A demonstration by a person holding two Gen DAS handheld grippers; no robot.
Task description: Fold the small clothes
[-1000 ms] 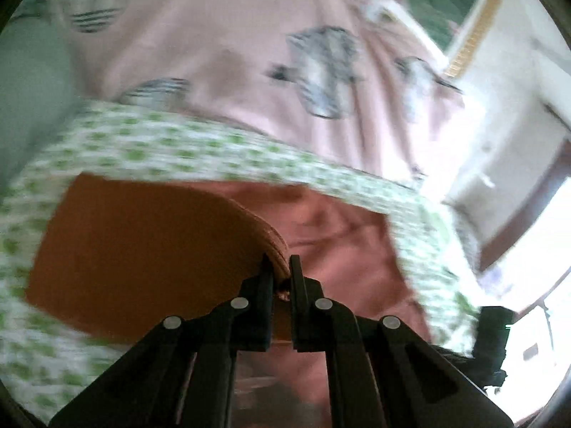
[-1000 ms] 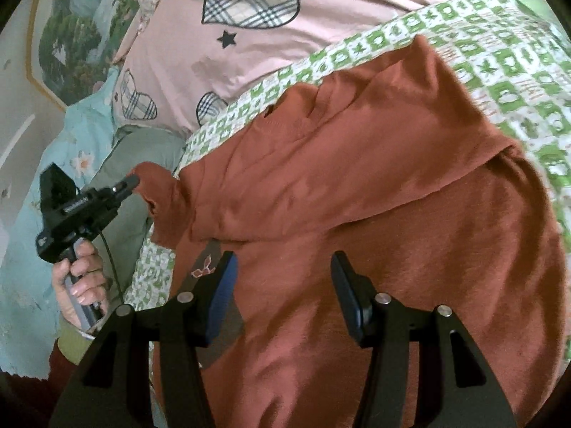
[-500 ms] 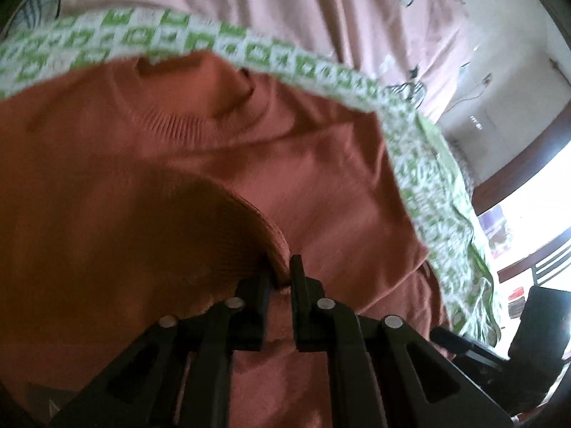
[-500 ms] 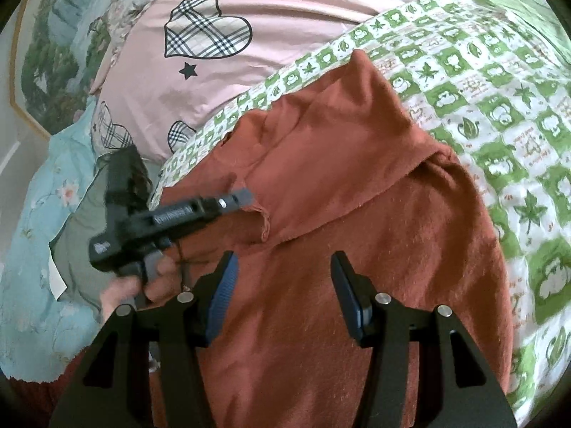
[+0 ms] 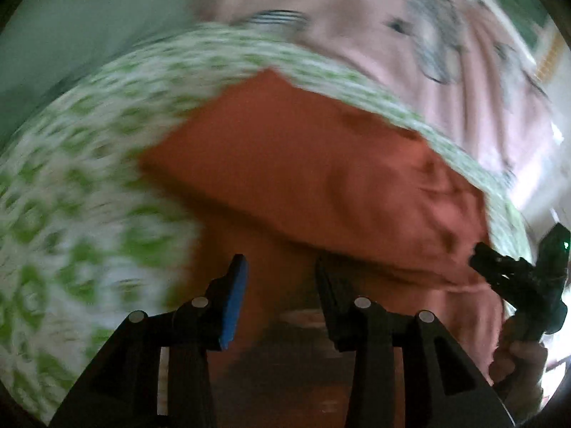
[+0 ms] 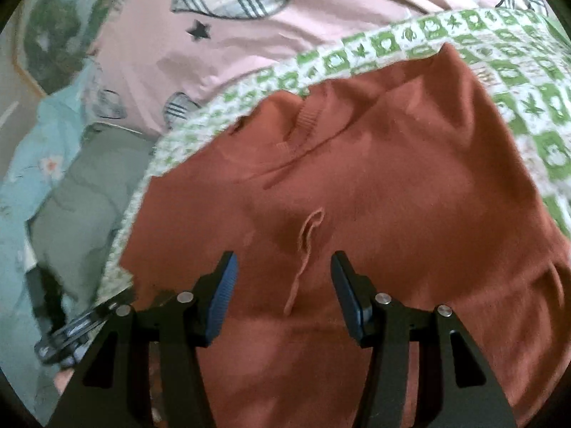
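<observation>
the left gripper (image 5: 280,274) has let go: a second ago it was pinched on the sleeve cuff of the rust top (image 5: 321,178), half a second ago it carried that cuff over the body, and now its jaws stand apart with nothing between them, the view smeared by motion. in the right wrist view the cuff (image 6: 308,235) lies on the middle of the top, just ahead of the right gripper (image 6: 283,274), so i judge the left sleeve fold is laid in. the top rests flat on the green-checked sheet (image 6: 517,89) on the bed, collar toward the pink quilt (image 6: 249,53).

the right gripper is released too, jaws wide and empty, as it was in both earlier frames; it hangs low over the top with the cuff lined up between its jaws. the left sleeve that hung off toward the grey pillow (image 6: 82,196) a second ago now sits folded inward. by my reading the bottom-up fold is what remains.
</observation>
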